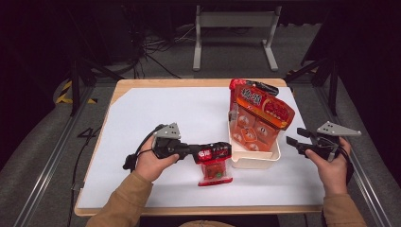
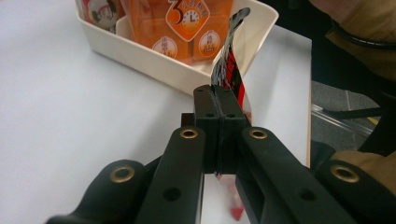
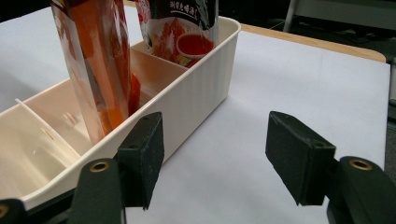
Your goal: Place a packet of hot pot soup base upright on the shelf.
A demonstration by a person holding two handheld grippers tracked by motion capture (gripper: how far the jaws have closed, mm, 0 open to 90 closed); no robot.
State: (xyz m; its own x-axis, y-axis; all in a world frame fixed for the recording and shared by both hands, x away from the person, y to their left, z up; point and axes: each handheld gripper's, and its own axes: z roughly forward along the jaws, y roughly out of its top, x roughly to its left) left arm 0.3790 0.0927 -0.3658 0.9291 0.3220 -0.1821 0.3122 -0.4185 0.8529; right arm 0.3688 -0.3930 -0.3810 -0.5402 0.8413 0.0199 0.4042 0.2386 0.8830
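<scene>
A small red snack packet (image 1: 215, 171) hangs just above the white table cover, in front of the cream bin (image 1: 255, 160). My left gripper (image 1: 221, 151) is shut on the packet's top edge. In the left gripper view the jaws of the left gripper (image 2: 217, 95) meet on the packet's top strip (image 2: 229, 70), and the bin (image 2: 149, 56) lies beyond. My right gripper (image 1: 295, 137) is open with nothing between its jaws, just right of the bin. In the right gripper view the right gripper (image 3: 215, 161) has the bin wall (image 3: 187, 105) near its left jaw.
The bin holds an upright orange packet (image 1: 259, 118) and a red packet (image 1: 242, 86) behind it; dividers split it into compartments (image 3: 42, 126). The white cover (image 1: 156, 118) has free room at left and back. The table's right edge is close behind my right hand.
</scene>
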